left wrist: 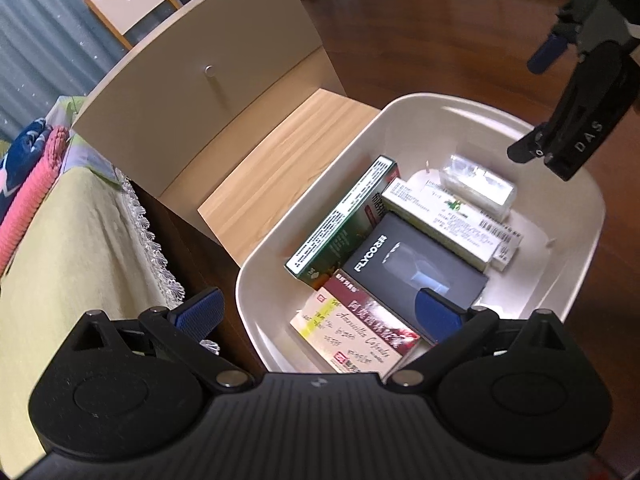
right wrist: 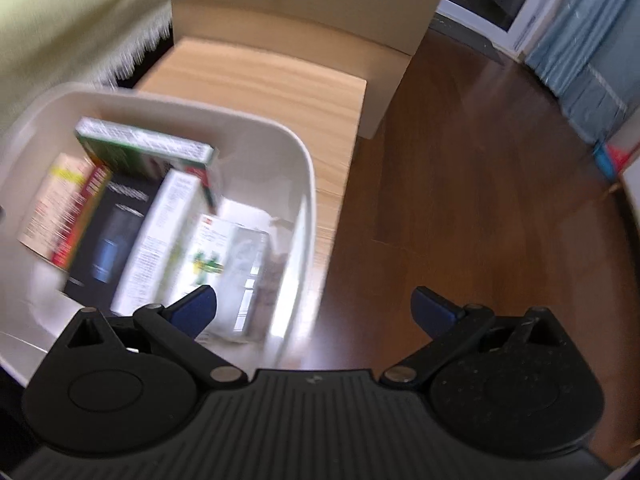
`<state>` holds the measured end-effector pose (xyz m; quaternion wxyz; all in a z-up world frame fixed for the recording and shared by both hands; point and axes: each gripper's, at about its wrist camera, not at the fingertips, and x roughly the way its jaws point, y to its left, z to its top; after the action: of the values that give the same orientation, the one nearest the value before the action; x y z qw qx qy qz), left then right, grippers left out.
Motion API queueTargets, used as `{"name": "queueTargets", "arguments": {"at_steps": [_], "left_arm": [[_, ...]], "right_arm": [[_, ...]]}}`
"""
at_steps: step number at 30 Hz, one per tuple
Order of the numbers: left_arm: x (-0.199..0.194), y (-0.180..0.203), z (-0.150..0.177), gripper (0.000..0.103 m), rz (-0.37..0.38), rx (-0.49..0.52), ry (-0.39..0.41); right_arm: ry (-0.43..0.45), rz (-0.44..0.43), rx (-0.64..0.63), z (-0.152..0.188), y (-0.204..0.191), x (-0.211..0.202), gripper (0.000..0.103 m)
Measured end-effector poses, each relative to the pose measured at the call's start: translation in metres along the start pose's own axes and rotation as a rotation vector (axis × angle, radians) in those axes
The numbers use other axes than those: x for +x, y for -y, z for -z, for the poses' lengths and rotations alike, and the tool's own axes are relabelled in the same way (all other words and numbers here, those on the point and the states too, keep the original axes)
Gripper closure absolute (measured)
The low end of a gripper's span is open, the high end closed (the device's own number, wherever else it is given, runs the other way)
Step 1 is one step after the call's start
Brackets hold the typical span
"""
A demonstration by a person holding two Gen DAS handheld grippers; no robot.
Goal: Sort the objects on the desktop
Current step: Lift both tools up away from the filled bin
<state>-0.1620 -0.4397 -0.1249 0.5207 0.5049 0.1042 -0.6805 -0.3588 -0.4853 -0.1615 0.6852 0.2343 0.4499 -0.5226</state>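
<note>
Claws (left wrist: 318,312) (right wrist: 316,306) spread, empty, above bin (left wrist: 404,110)

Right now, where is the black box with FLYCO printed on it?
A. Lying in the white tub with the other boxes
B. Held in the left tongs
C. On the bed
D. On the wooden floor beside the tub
A: the left wrist view shows the black FLYCO box lying inside the white tub among the other boxes, while the left tongs are open and hold nothing.

Glossy white plastic bin (left wrist: 580,216), cardboard boxes (left wrist: 416,264)
</note>
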Motion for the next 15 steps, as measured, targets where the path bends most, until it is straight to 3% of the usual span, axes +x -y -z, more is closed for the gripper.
{"name": "queueTargets", "arguments": {"at_steps": [8,15], "left_arm": [[-0.013,-0.012,0.006,0.001,0.007,-0.174,0.000],[-0.013,-0.026,0.007,0.001,0.034,-0.375,-0.047]], "right_arm": [[0.066,-0.093,0.170,0.021,0.017,-0.038,0.001],[0.022,-0.116,0.253,0.026,0.015,-0.053,0.001]]}}
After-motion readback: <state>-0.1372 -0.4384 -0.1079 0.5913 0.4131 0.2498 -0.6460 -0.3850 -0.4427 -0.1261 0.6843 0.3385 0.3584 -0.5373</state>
